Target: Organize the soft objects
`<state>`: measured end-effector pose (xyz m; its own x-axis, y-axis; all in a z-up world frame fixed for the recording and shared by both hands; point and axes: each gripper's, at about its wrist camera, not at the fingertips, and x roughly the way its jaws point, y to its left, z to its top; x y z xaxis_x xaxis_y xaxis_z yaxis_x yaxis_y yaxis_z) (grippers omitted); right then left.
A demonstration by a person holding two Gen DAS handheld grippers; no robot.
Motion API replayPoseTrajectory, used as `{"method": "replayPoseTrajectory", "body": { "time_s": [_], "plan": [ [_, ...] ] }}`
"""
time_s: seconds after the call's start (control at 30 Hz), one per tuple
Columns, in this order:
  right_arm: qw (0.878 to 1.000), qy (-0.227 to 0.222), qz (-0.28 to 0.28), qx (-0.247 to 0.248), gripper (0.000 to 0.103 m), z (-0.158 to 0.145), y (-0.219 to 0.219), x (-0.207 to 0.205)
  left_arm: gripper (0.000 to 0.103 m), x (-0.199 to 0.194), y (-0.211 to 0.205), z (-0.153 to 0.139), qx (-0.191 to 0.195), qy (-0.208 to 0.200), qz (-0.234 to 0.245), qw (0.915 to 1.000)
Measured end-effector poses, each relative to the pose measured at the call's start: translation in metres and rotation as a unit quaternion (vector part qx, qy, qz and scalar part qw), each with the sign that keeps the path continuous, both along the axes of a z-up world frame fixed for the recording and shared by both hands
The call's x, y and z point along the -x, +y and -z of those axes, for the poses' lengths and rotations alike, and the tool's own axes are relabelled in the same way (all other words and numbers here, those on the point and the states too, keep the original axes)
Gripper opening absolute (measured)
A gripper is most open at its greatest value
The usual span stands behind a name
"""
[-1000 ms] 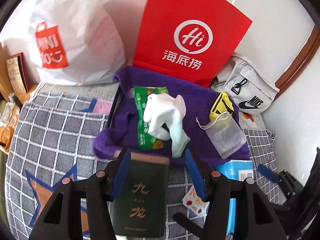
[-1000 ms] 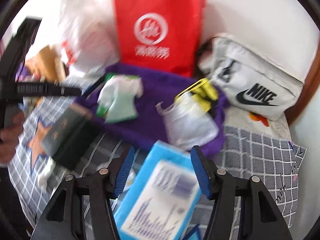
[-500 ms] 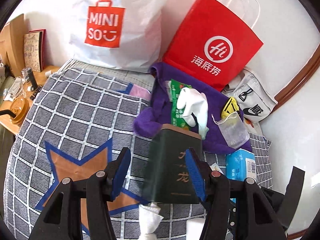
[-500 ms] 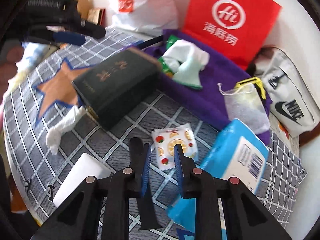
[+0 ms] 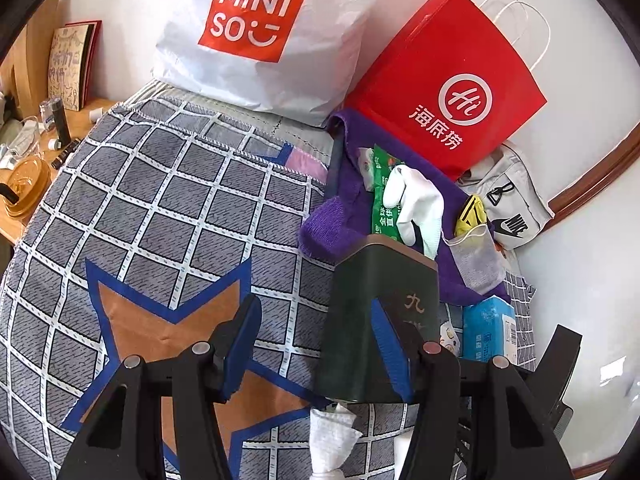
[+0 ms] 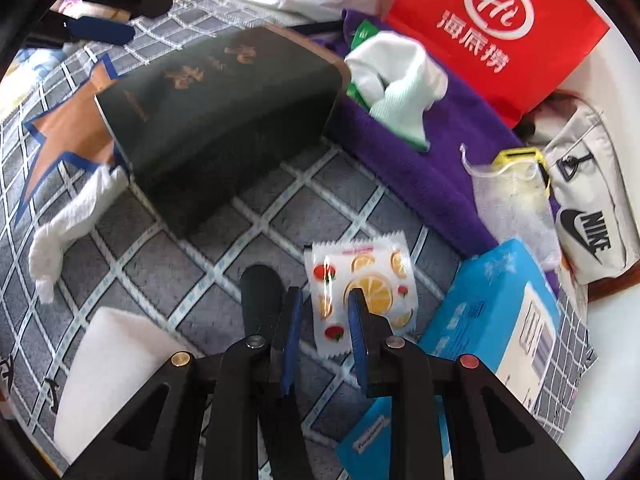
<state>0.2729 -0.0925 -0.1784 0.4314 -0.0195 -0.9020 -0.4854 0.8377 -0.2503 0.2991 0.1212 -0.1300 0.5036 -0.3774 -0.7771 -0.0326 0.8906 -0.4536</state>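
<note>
A purple towel (image 5: 344, 216) lies on the bed and carries a green pack (image 5: 380, 196), a white sock (image 5: 418, 204) and a mesh pouch (image 5: 476, 260). A dark green box (image 5: 380, 320) stands in front of it. My left gripper (image 5: 316, 340) is open and empty, its right finger in front of the box. My right gripper (image 6: 324, 320) has its jaws narrowly apart, empty, just above a fruit-print tissue packet (image 6: 360, 280). The box (image 6: 216, 112), the towel (image 6: 416, 148), the sock (image 6: 396, 76) and a blue tissue pack (image 6: 500, 312) show there too.
A Miniso bag (image 5: 256, 32), a red paper bag (image 5: 452, 92) and a grey Nike pouch (image 5: 508, 208) line the wall. A crumpled white tissue (image 6: 72, 224) and a white block (image 6: 108, 360) lie on the checked bedspread (image 5: 160, 208). A cluttered side table (image 5: 28, 160) stands left.
My left gripper has drawn left, off the green box, which now stands free to its right. My right gripper has narrowed from wide open and moved down over the fruit-print packet.
</note>
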Motion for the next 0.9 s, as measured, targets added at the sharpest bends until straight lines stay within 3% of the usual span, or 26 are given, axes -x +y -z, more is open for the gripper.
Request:
{"method": "replayPoseTrajectory", "body": {
  "time_s": [0.03, 0.07, 0.17, 0.53, 0.9],
  "plan": [
    [1.0, 0.002, 0.002, -0.003, 0.017, 0.0, -0.001, -0.001, 0.055, 0.0, 0.002, 0.002, 0.003, 0.002, -0.001, 1.0],
    [1.0, 0.002, 0.005, -0.005, 0.007, 0.001, -0.003, -0.003, 0.055, 0.0, 0.003, 0.003, 0.007, 0.003, -0.003, 1.0],
    [1.0, -0.002, 0.017, -0.002, 0.002, 0.003, -0.007, -0.004, 0.055, 0.002, 0.008, 0.007, 0.011, 0.008, -0.005, 0.9999],
    [0.992, -0.021, 0.047, -0.119, 0.0, -0.043, -0.028, 0.02, 0.055, 0.024, 0.009, 0.006, 0.003, 0.016, -0.013, 0.9998],
    [0.978, -0.031, 0.053, -0.201, 0.0, -0.073, -0.051, 0.093, 0.055, 0.068, -0.015, 0.014, -0.028, 0.033, 0.001, 0.999]
  ]
}}
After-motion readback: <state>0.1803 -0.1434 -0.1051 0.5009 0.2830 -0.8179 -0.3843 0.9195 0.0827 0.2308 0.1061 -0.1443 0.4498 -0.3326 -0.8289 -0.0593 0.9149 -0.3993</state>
